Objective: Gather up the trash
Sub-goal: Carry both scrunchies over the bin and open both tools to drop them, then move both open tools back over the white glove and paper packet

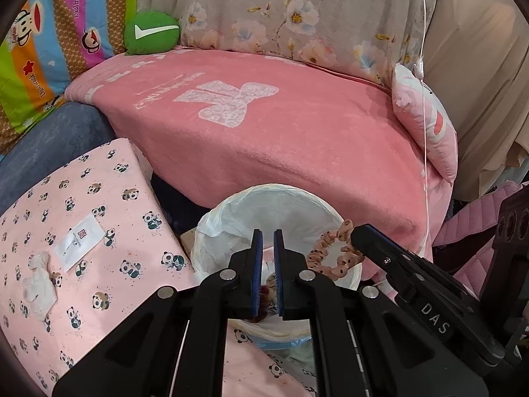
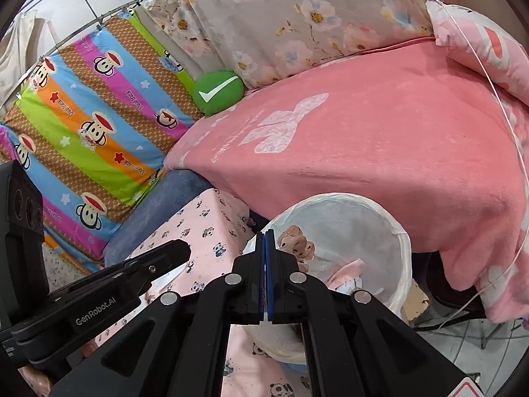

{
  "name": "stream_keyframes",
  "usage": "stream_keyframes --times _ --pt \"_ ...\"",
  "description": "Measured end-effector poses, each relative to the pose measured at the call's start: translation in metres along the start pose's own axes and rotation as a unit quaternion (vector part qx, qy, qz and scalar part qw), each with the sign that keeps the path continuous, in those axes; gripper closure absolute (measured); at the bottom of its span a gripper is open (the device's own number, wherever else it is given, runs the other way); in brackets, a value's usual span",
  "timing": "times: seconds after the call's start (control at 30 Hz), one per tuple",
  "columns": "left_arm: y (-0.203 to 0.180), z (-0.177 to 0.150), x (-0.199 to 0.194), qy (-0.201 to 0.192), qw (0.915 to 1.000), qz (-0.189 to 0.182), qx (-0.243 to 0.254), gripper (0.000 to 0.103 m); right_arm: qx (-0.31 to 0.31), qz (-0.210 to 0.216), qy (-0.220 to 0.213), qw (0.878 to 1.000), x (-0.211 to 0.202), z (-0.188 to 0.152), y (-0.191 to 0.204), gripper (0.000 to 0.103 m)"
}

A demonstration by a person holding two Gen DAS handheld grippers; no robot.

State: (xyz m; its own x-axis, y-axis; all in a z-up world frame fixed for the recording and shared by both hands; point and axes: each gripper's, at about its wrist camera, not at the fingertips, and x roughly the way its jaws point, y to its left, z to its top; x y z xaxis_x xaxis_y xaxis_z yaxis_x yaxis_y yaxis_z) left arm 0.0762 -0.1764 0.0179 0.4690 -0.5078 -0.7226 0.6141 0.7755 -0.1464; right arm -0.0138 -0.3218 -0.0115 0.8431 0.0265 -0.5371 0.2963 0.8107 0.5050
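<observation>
A white-lined trash bin [image 1: 228, 228] stands below the pink bed edge; it also shows in the right wrist view [image 2: 396, 254]. My left gripper [image 1: 267, 235] hangs over the bin with its jaws a small gap apart and nothing between the tips. My right gripper [image 2: 265, 233] is shut on a peach dotted scrunchie [image 2: 296, 243] and holds it over the bin; the scrunchie also shows in the left wrist view [image 1: 330, 251]. A crumpled white tissue [image 1: 38, 284] and a white sachet [image 1: 79, 241] lie on the panda-print surface [image 1: 109, 198]. Pink and white scraps [image 2: 347, 274] lie inside the bin.
A pink blanket [image 1: 264, 125] covers the bed behind the bin. A green check-mark cushion [image 1: 152, 33], a striped cartoon pillow [image 2: 82, 125], a floral sheet [image 1: 297, 10] and a pink pillow [image 1: 426, 122] lie around it. A thin white cord [image 1: 425, 99] hangs at right.
</observation>
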Motion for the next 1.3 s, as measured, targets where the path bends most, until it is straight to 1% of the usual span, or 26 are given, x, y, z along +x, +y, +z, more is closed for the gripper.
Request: stream_keyframes --times 0.1,0.17,0.2,0.23,0.27,0.33,0.4,0.43,0.47,0.7,0.77,0.83,0.97,1.0,1.03,1.1,1.2,1.27,1.3 --pt "0.003 -0.001 0.003 0.005 0.9999 0.008 -0.005 0.096 0.001 0.001 0.0 1.0 0.001 0.0 -0.001 0.101" --pt "0.007 -0.002 0.004 0.009 0.9998 0.017 -0.012 0.092 0.0 0.001 0.001 1.0 0.001 -0.001 -0.001 0.101" --pt "0.009 -0.003 0.004 0.009 0.9996 0.02 -0.015 0.085 -0.002 0.002 0.002 1.0 0.002 -0.001 -0.001 0.101" --pt "0.012 -0.004 0.003 0.008 0.9995 0.024 -0.019 0.075 -0.005 0.002 0.003 1.0 0.003 -0.001 0.0 0.101" --pt "0.014 -0.005 0.002 0.005 0.9993 0.03 -0.022 0.069 -0.006 0.002 0.004 1.0 0.004 -0.002 0.002 0.101" --pt "0.018 -0.007 -0.001 -0.001 0.9986 0.045 -0.029 0.045 -0.014 0.0 0.008 1.0 0.008 -0.001 0.006 0.101" --pt "0.021 -0.008 -0.005 -0.01 0.9977 0.058 -0.033 0.034 -0.017 -0.002 0.009 1.0 0.01 0.0 0.01 0.101" --pt "0.023 -0.009 -0.006 -0.013 0.9974 0.063 -0.034 0.031 -0.018 -0.002 0.01 1.0 0.011 0.0 0.013 0.099" --pt "0.024 -0.009 -0.007 -0.015 0.9972 0.065 -0.034 0.03 -0.019 -0.003 0.01 1.0 0.011 0.0 0.014 0.094" --pt "0.036 -0.017 -0.01 -0.015 0.9957 0.08 -0.044 0.03 -0.027 -0.005 0.013 1.0 0.012 -0.005 0.027 0.092" --pt "0.039 -0.02 -0.011 -0.014 0.9953 0.081 -0.05 0.03 -0.033 -0.009 0.014 0.999 0.012 -0.008 0.031 0.089" --pt "0.043 -0.022 -0.012 -0.014 0.995 0.081 -0.056 0.03 -0.038 -0.013 0.017 0.999 0.012 -0.01 0.036 0.084" --pt "0.049 -0.026 -0.017 -0.015 0.9942 0.086 -0.063 0.03 -0.044 -0.016 0.02 0.999 0.012 -0.015 0.043 0.082" --pt "0.052 -0.027 -0.019 -0.015 0.994 0.086 -0.067 0.03 -0.044 -0.016 0.02 0.999 0.011 -0.015 0.044 0.079" --pt "0.054 -0.028 -0.021 -0.017 0.9937 0.087 -0.069 0.03 -0.045 -0.018 0.019 0.999 0.011 -0.018 0.046 0.072" --pt "0.058 -0.03 -0.024 -0.019 0.9928 0.091 -0.075 0.03 -0.051 -0.019 0.022 0.998 0.011 -0.022 0.052 0.066" --pt "0.066 -0.034 -0.03 -0.024 0.9913 0.099 -0.083 0.028 -0.058 -0.017 0.025 0.998 0.012 -0.026 0.058 0.066" --pt "0.073 -0.037 -0.035 -0.027 0.9898 0.107 -0.091 0.027 -0.065 -0.016 0.027 0.997 0.012 -0.031 0.067 0.061" --pt "0.076 -0.039 -0.037 -0.029 0.9891 0.109 -0.095 0.025 -0.066 -0.017 0.027 0.997 0.013 -0.031 0.068 0.06"
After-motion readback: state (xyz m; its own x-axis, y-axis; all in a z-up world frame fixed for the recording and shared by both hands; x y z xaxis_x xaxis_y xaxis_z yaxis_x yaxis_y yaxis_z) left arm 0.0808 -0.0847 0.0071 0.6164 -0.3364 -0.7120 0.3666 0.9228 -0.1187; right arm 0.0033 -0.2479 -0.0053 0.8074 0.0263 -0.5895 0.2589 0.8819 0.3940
